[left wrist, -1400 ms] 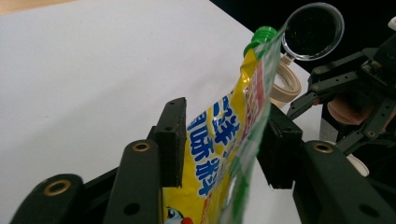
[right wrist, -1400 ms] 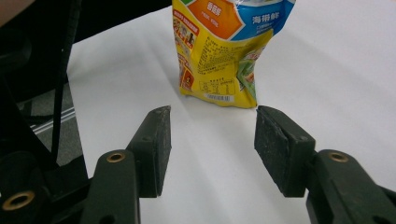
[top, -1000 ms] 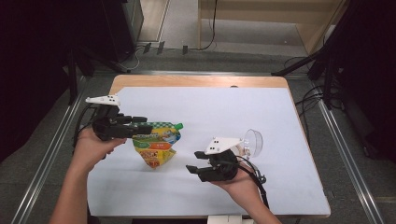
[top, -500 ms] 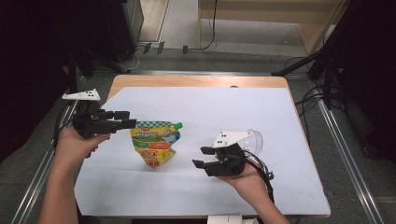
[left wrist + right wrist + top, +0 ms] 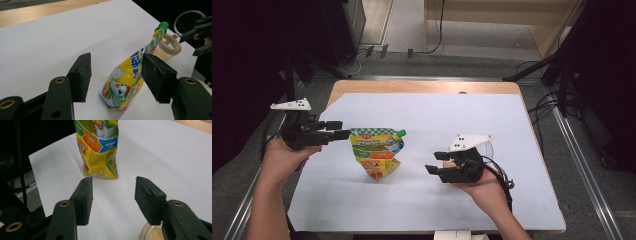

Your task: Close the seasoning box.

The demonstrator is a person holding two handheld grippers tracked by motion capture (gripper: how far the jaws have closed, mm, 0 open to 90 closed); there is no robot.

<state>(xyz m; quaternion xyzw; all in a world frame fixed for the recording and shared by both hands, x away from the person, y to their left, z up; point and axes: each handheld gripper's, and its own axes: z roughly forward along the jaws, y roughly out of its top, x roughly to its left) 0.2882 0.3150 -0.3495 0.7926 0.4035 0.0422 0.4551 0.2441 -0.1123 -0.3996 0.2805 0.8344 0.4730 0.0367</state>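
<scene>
Here the yellow-and-green spouted plastic pouch [image 5: 377,152] stands free, left hand-held gripper [image 5: 343,131] gaping at nine o'clock, right hand-held gripper [image 5: 433,163] gaping empty at three o'clock.

The left hand-held gripper [image 5: 115,77] stands open before a standing yellow pouch [image 5: 126,83], a jar [image 5: 167,47] beyond.

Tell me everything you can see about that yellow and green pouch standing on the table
The pouch is a glossy, flexible spouted bag, printed in yellow, green check, orange and blue with cartoon art and a barcode panel. A green screw cap tops its corner spout. It stands upright on its wrinkled, gusseted base on the white table cover, leaning a little. Nothing grips it: the left gripper sits open just beside its top edge, and the right gripper is apart from it.
</scene>
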